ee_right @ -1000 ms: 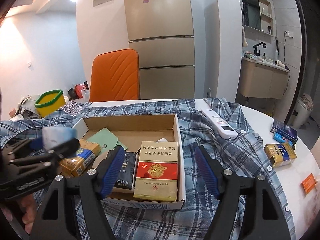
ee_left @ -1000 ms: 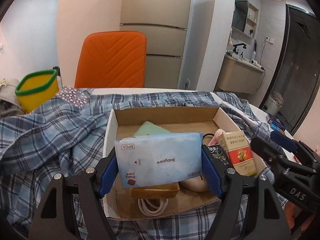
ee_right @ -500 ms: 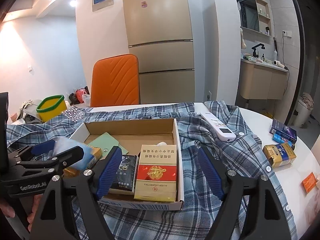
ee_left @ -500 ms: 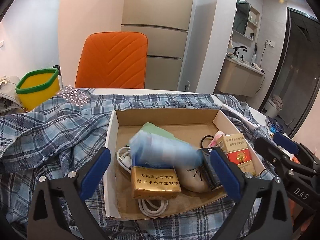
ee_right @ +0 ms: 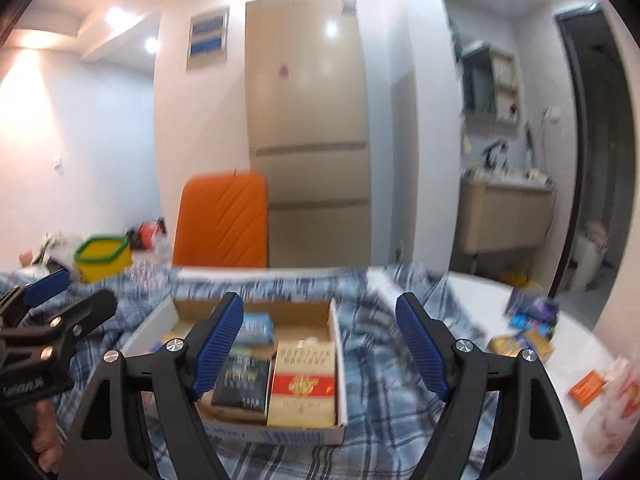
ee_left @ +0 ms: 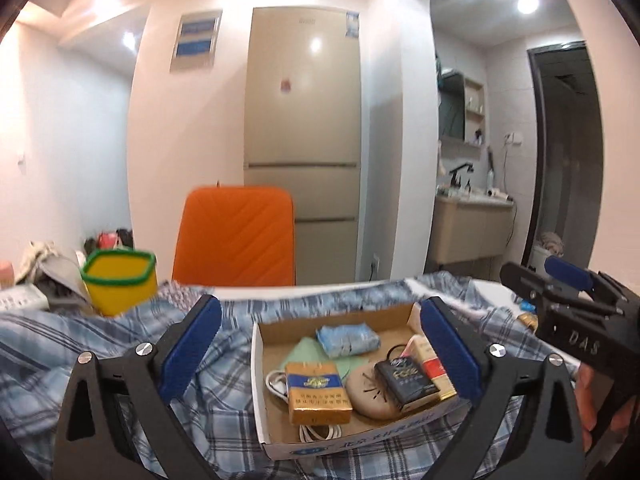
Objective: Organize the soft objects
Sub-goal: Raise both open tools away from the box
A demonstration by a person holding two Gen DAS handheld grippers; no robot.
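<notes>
Already, the soft blue tissue pack (ee_left: 347, 339) lay in the shallow cardboard box (ee_left: 336, 322) at lower centre; both grippers, left (ee_left: 320, 350) and right (ee_right: 320, 344), stood empty and wide, the plaid shirt (ee_left: 100, 344) unfolded.

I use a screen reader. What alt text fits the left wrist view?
An open cardboard box on a plaid cloth holds a blue tissue pack, cigarette packs and a white cable. The left gripper hangs open and empty in front of it.
</notes>
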